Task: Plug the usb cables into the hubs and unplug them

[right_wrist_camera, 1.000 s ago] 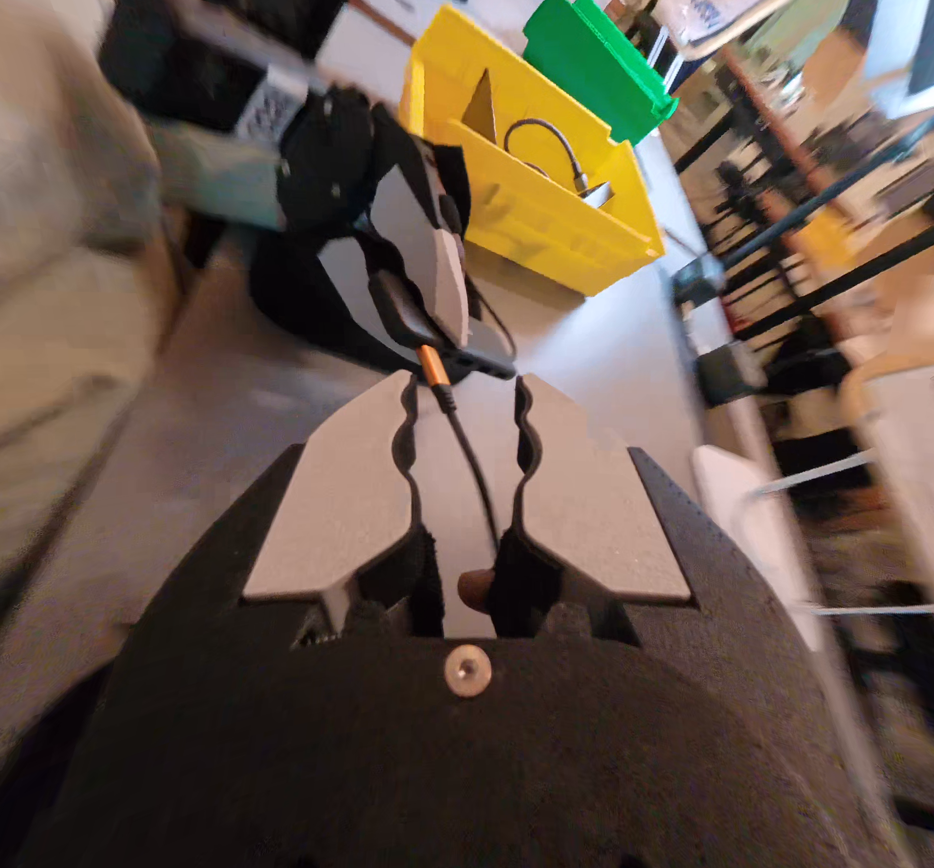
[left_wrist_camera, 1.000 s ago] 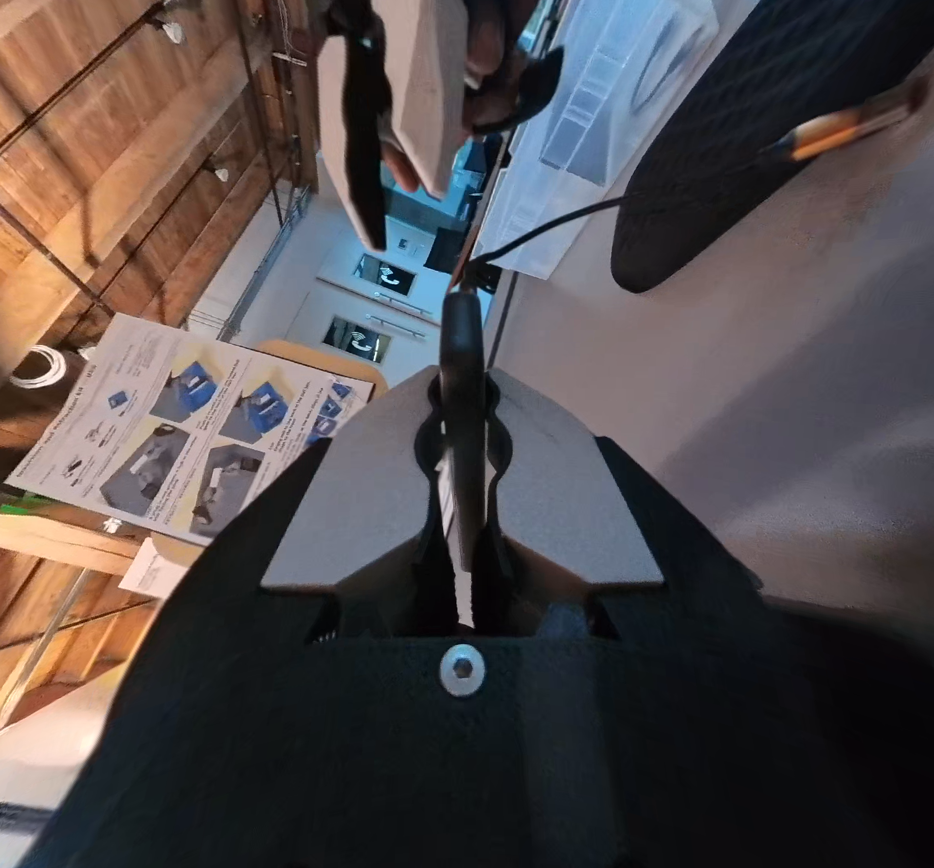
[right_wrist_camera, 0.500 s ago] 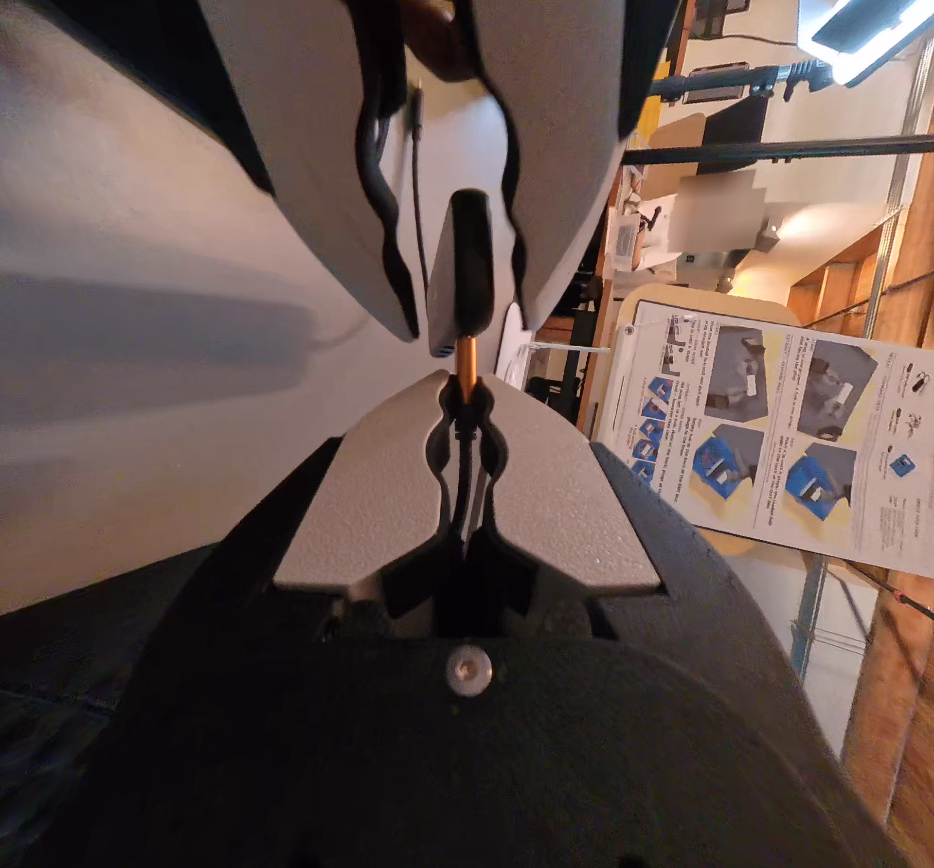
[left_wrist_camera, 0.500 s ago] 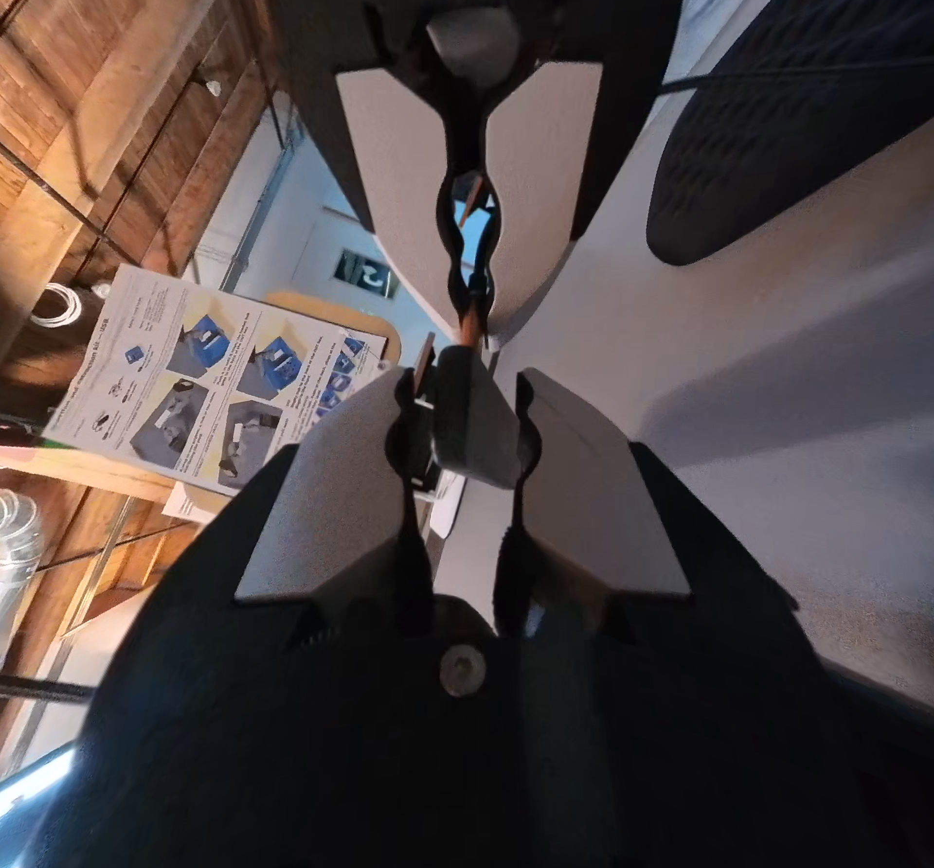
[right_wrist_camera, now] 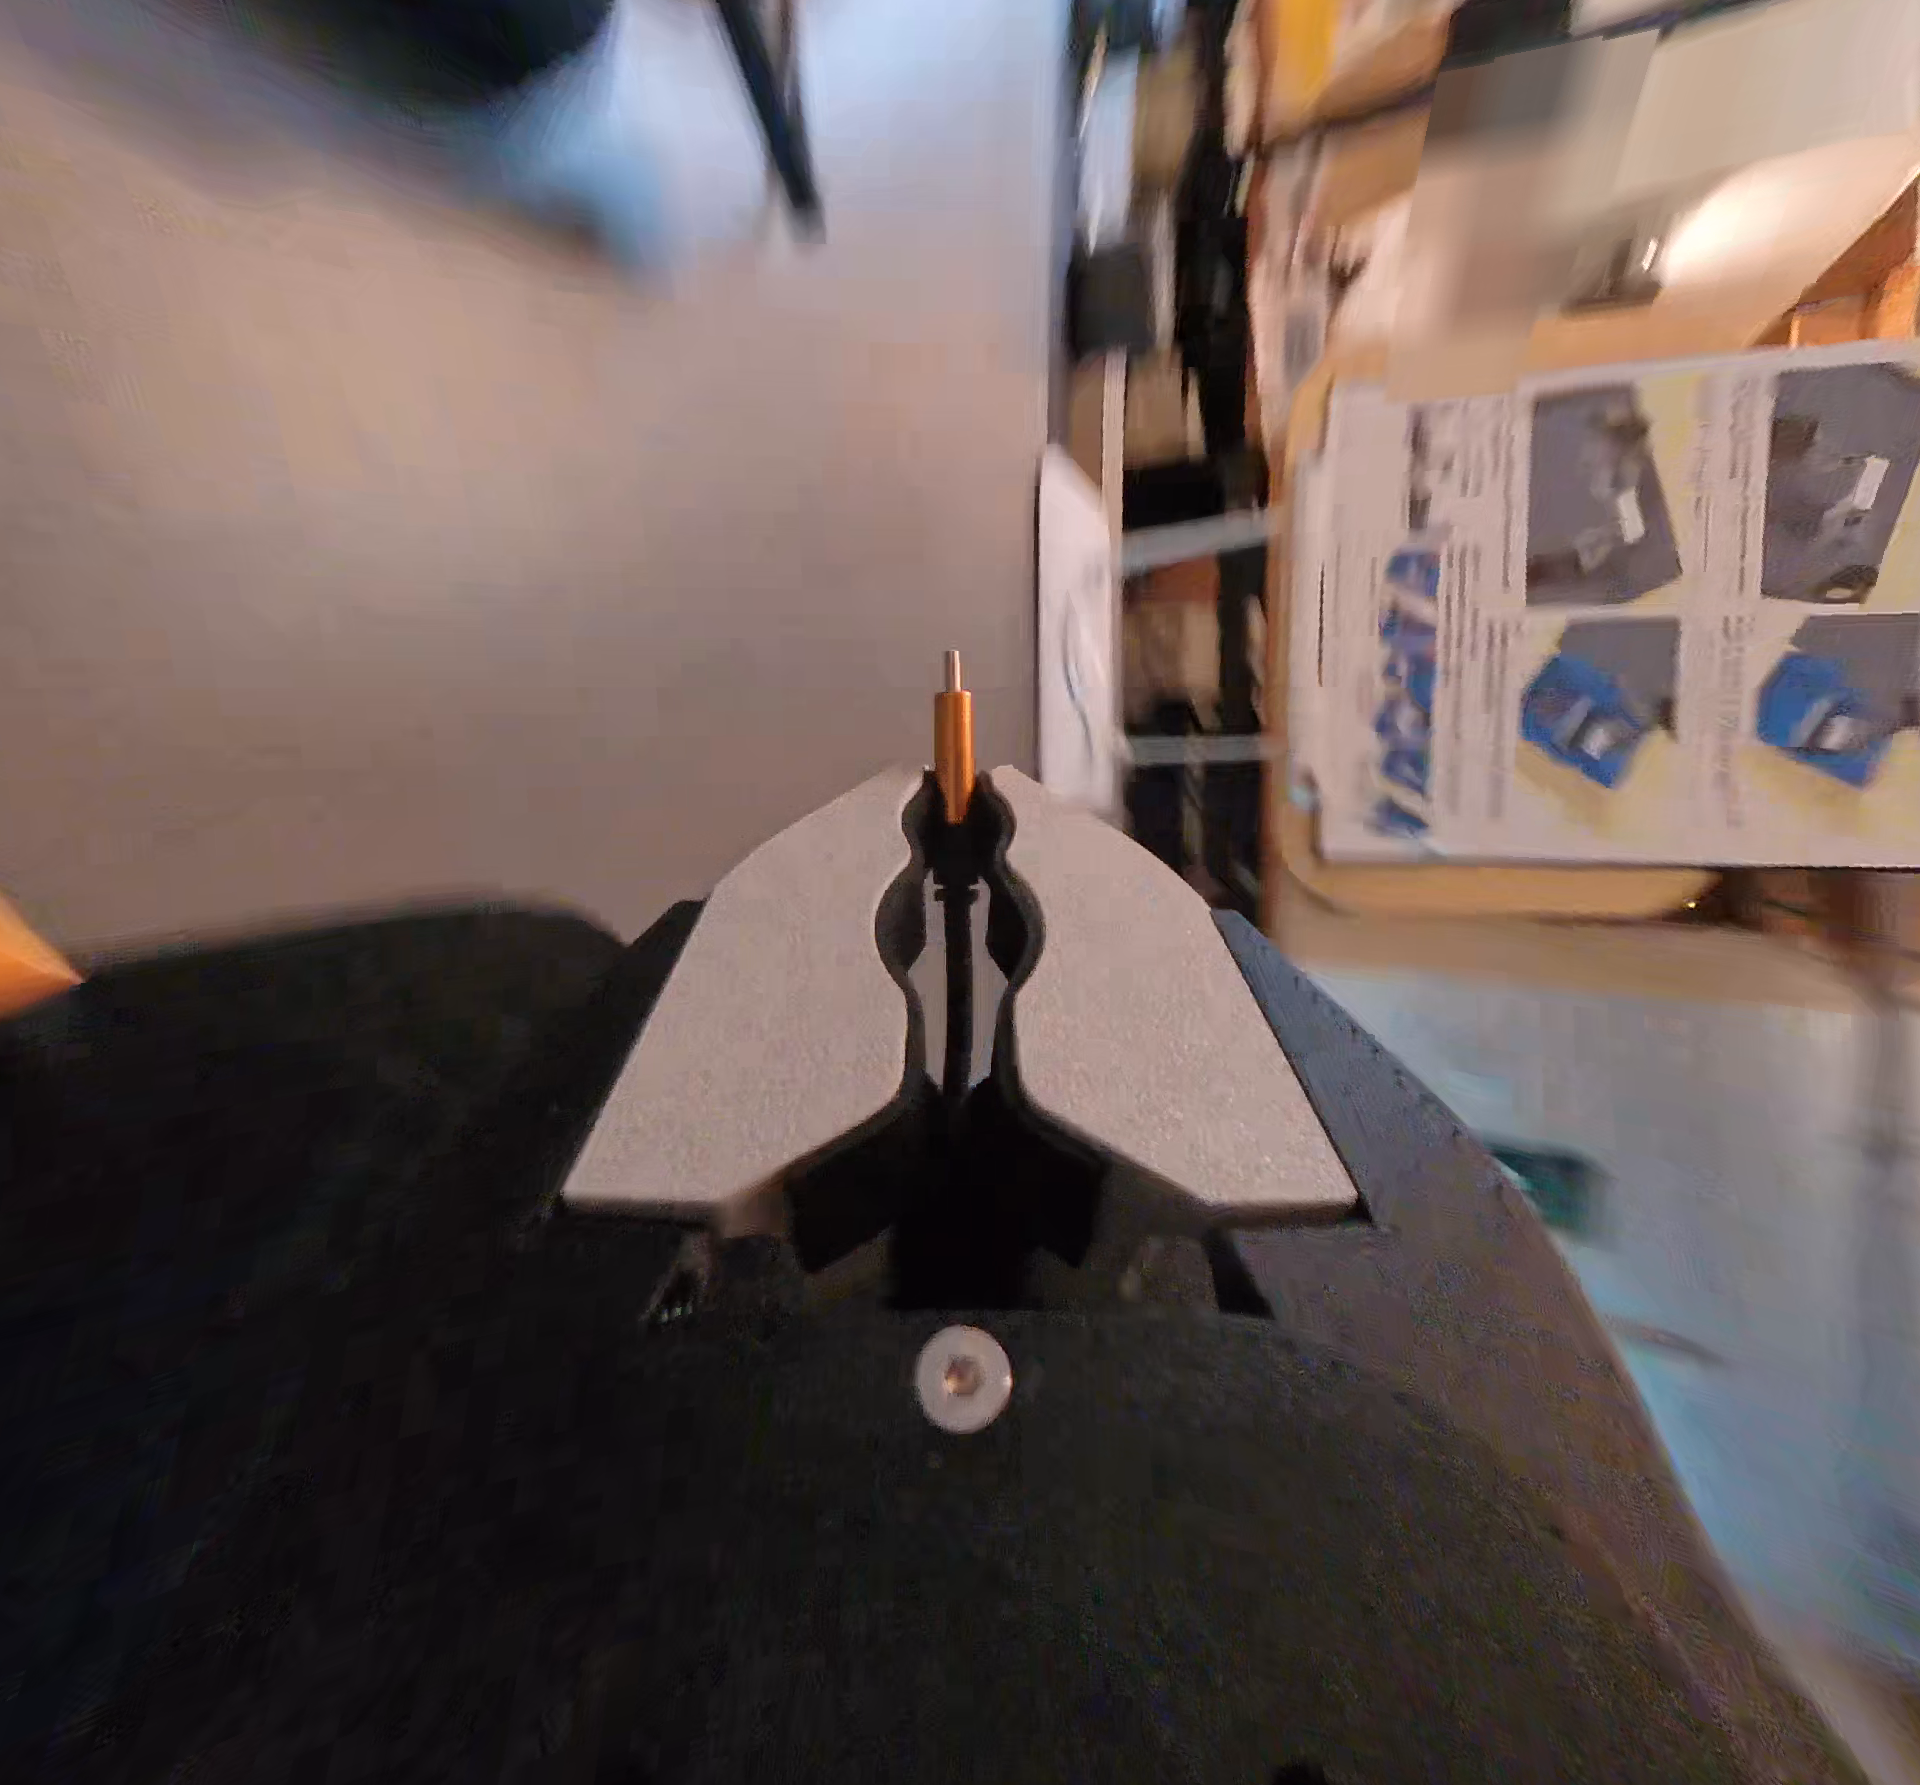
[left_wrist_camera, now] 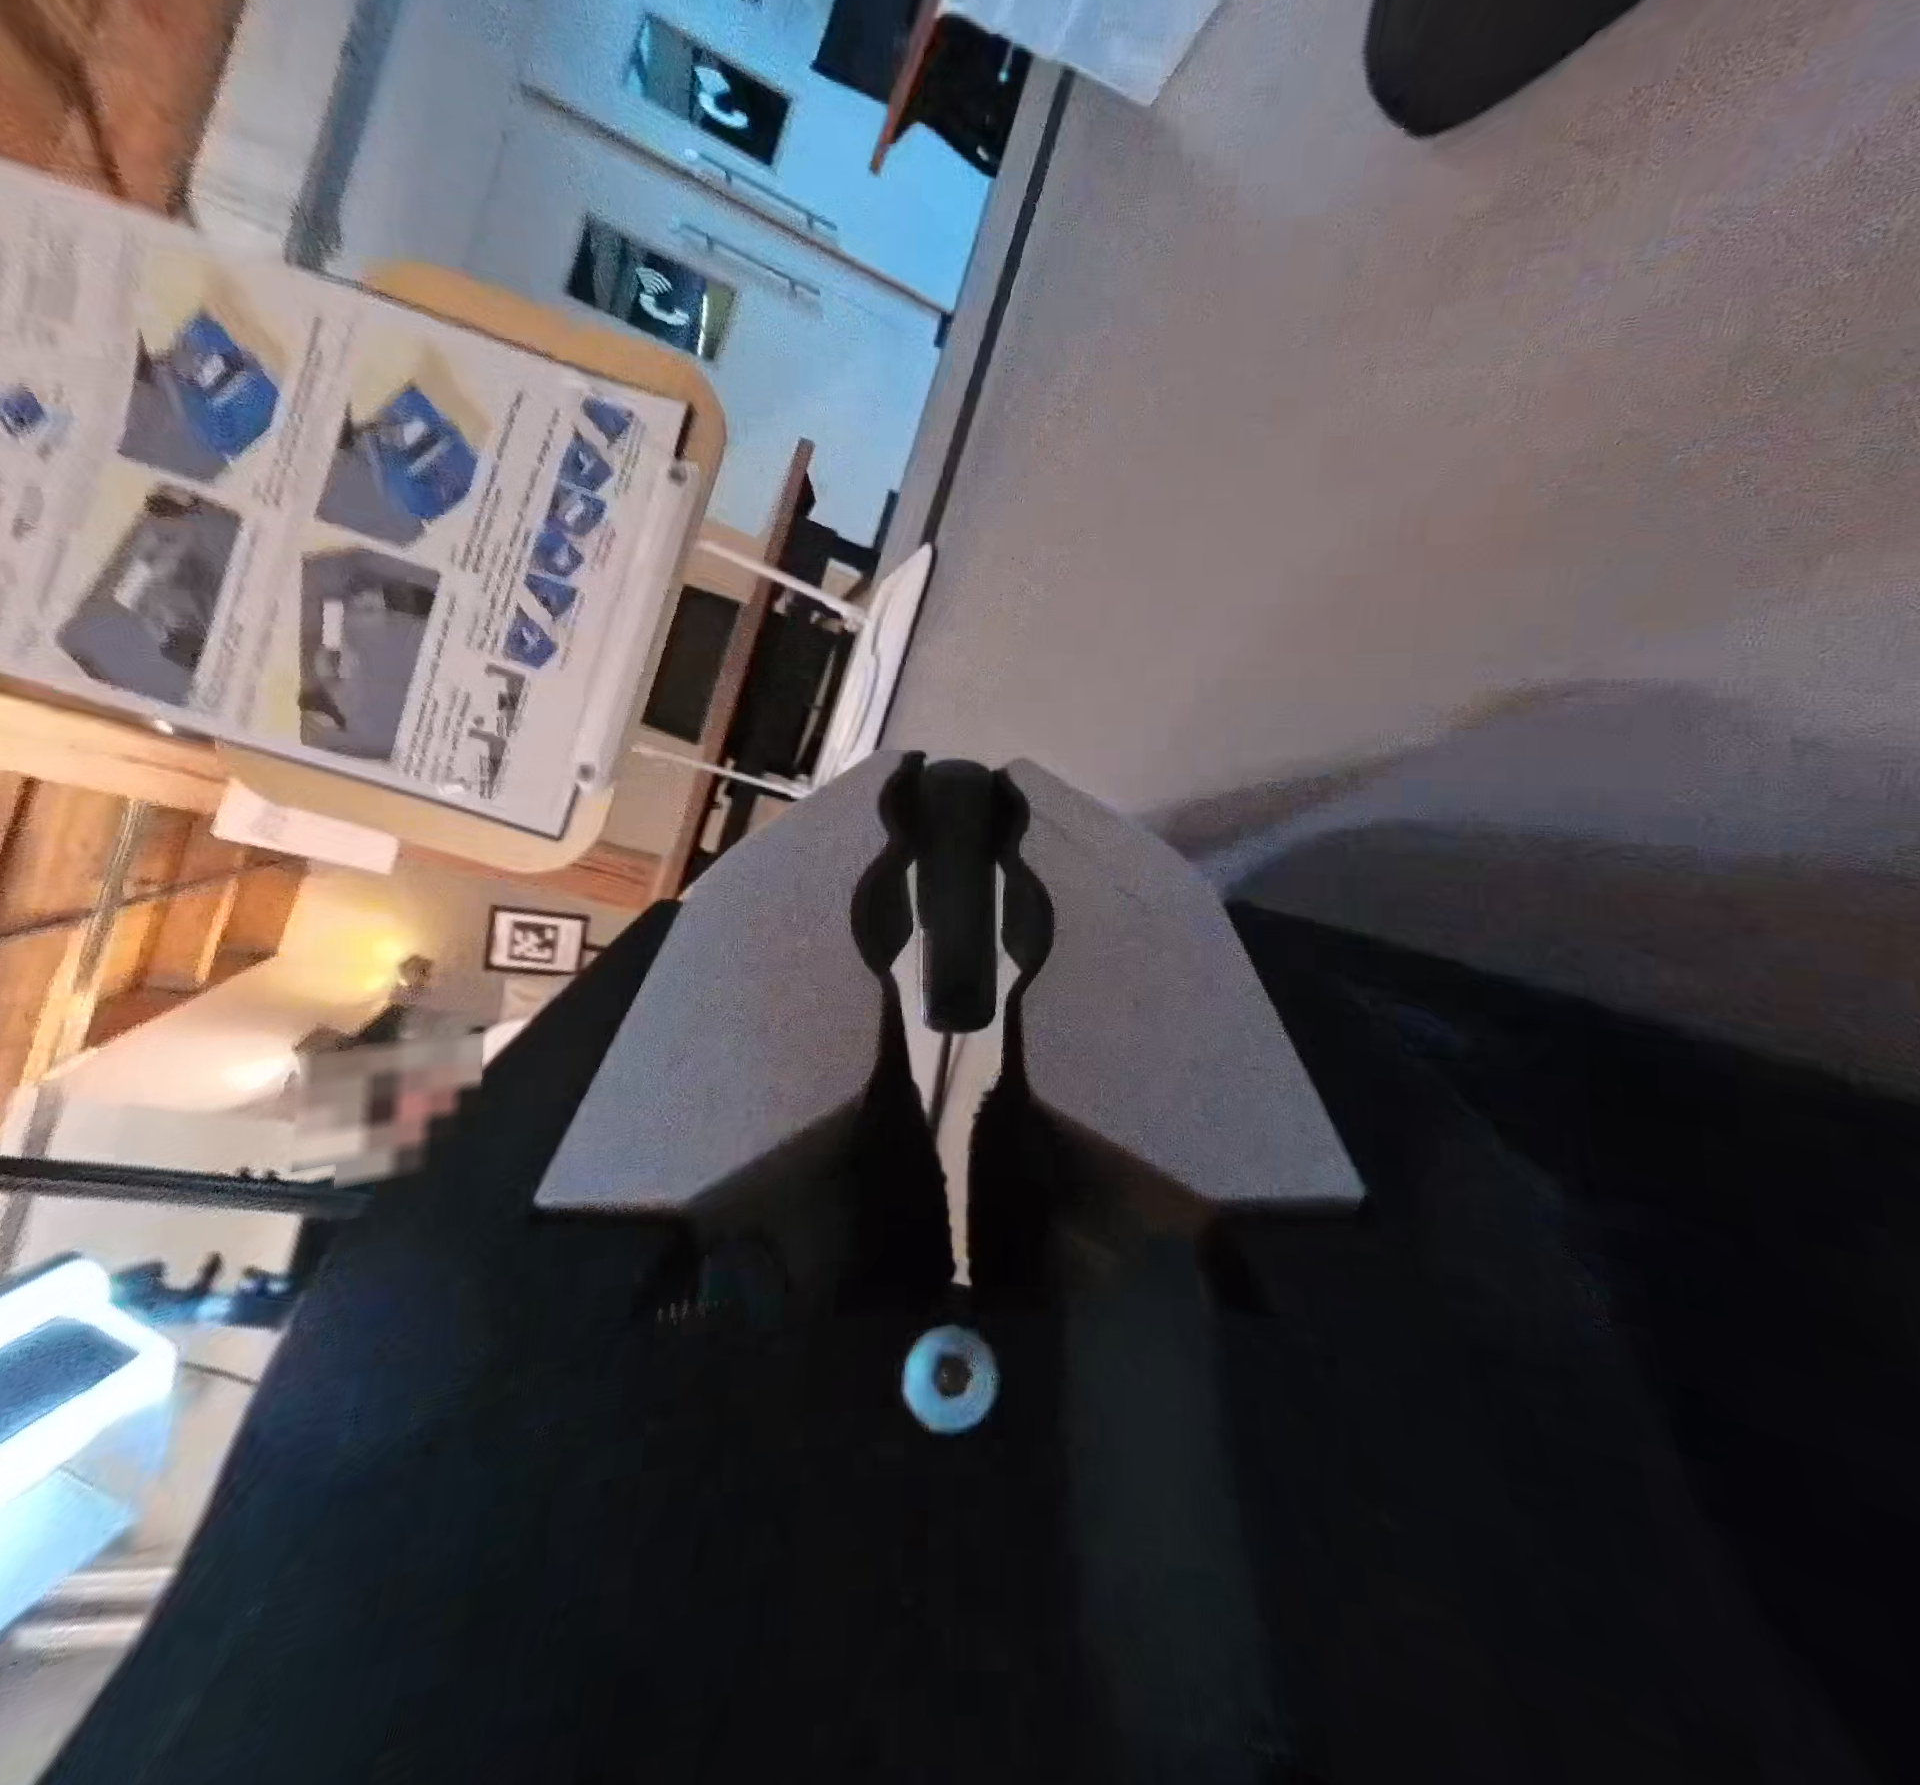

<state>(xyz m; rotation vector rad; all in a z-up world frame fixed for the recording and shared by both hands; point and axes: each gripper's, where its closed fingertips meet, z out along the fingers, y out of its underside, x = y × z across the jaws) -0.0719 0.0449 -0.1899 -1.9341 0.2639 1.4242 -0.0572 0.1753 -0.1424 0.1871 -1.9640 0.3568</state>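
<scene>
Cable (right_wrist_camera: 961,997) below the jaws, hidden.

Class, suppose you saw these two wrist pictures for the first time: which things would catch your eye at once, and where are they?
In the right wrist view, an orange USB plug with a bare metal tip pokes out from between the right gripper's closed grey fingers. In the left wrist view, the left gripper clamps a dark hub edge-on. An illustrated poster hangs left of it.
</scene>
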